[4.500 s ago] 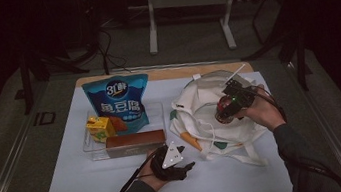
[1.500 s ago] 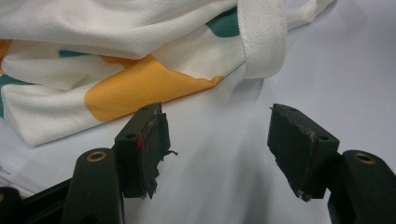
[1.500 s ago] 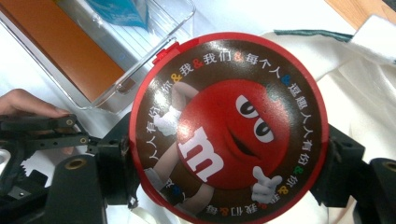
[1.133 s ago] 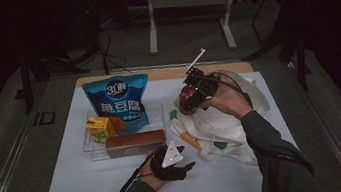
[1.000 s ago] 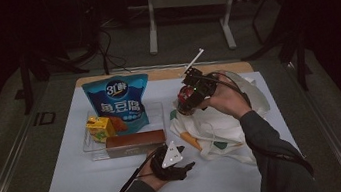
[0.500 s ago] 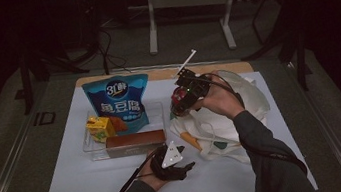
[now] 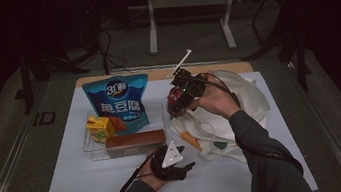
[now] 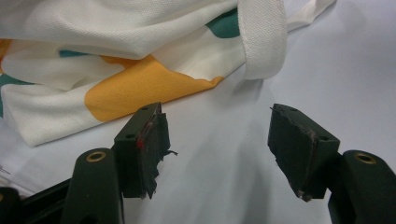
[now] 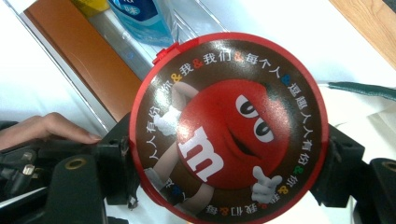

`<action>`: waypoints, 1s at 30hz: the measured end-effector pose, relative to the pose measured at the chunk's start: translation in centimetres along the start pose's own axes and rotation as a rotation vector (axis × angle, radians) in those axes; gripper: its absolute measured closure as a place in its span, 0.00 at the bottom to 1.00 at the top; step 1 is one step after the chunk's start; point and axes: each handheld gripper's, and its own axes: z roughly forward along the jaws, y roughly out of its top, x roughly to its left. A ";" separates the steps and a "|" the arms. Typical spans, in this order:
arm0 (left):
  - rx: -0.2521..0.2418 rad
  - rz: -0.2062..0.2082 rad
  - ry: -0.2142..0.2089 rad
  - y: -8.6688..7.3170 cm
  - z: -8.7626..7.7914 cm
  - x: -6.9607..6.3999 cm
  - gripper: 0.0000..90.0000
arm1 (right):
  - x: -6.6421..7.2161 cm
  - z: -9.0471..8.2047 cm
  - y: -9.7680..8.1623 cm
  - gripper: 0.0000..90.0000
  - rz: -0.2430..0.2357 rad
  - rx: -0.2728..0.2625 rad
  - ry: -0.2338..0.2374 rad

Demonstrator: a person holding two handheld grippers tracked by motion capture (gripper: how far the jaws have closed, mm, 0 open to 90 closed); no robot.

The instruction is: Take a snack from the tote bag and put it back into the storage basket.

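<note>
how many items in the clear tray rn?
3: blue pouch leaning at the back, yellow carton at the left, brown box along the front. Smaller items behind the pouch could be hidden. The red candy tin is outside the tray, in the right gripper.

Blue snack bag [image 7: 119, 97] leans upright at back of clear tray [image 7: 91, 150]. Yellow carton [image 7: 99, 127] at tray's left, brown box [image 7: 135, 140] along its front. White sheet [image 7: 74, 182] covers tabletop [image 7: 215, 67]. Metal stand [image 7: 185, 3] on floor behind.
</note>
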 end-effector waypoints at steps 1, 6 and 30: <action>0.000 0.000 0.000 0.0 0.0 0.0 0.40 | 0.0 0.0 0.0 0.28 -0.001 0.000 0.000; -0.001 0.000 0.001 0.0 0.0 0.0 0.40 | 0.2 0.3 0.2 0.28 -0.004 0.002 0.003; -0.002 -0.005 -0.003 0.0 0.0 0.0 0.40 | 1.6 2.0 1.6 0.28 -0.016 0.000 0.033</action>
